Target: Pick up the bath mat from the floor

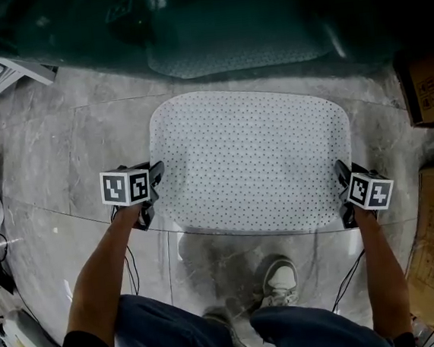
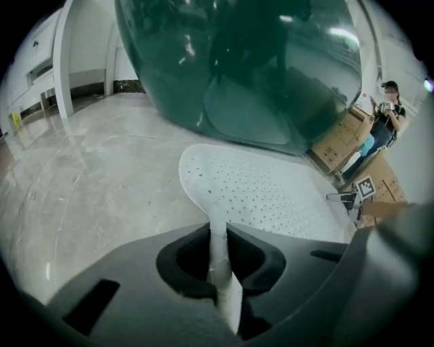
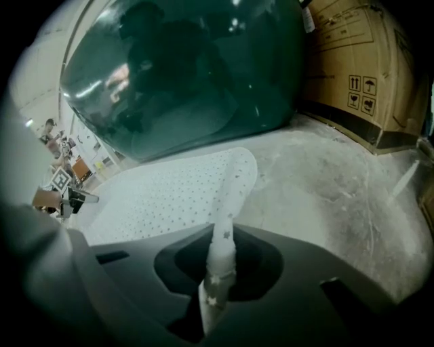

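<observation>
White, hole-dotted bath mat is pinched at opposite edges by left tool and right tool.

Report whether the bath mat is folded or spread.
Spread: the bath mat lies open in one layer, only its side edges pinched by the left gripper and right gripper.

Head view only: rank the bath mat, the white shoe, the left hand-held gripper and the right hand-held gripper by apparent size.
1. bath mat, by far.
2. left hand-held gripper and right hand-held gripper: they look alike, so no order between them; both are nearer the camera.
3. white shoe.
</observation>
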The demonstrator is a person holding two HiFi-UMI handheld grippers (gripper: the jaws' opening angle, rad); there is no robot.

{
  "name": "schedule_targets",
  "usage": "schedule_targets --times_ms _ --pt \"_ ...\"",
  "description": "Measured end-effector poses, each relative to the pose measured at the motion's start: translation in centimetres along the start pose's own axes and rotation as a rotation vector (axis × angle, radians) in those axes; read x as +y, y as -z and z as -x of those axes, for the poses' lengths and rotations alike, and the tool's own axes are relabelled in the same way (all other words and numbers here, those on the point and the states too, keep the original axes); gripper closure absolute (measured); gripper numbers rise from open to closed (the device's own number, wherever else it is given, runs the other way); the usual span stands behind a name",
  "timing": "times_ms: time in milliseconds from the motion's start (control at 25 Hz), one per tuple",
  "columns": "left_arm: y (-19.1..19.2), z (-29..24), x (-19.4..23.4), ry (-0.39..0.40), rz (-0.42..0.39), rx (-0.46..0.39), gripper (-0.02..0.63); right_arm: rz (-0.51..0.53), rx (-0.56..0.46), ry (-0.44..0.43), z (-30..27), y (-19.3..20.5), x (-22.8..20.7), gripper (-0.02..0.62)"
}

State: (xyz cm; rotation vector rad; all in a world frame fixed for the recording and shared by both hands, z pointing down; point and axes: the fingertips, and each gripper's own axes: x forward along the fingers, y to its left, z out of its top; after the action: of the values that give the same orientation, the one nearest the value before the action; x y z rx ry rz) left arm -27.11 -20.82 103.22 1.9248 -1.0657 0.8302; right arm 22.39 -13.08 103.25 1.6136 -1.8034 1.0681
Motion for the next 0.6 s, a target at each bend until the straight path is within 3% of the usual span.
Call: schedule_targets --times_ms 200,360,600 --pt "-0.8 1.3 -0.8 0.033 0.028 -0.042 0.573 -0.031 -0.033 -0.007 1.3 -0.9 0.6 0.566" --pt "-2.0 2.4 -1.9 0.007 -0.012 -0.064 0.574 -0.021 -0.047 -0.013 2.6 -1.9 1.4 0.568" --pt "-3.5 5.0 -4.1 -0.011 0.032 -0.12 0.575 -0.006 -0.037 -0.038 5.5 -3.9 3.4 0.568"
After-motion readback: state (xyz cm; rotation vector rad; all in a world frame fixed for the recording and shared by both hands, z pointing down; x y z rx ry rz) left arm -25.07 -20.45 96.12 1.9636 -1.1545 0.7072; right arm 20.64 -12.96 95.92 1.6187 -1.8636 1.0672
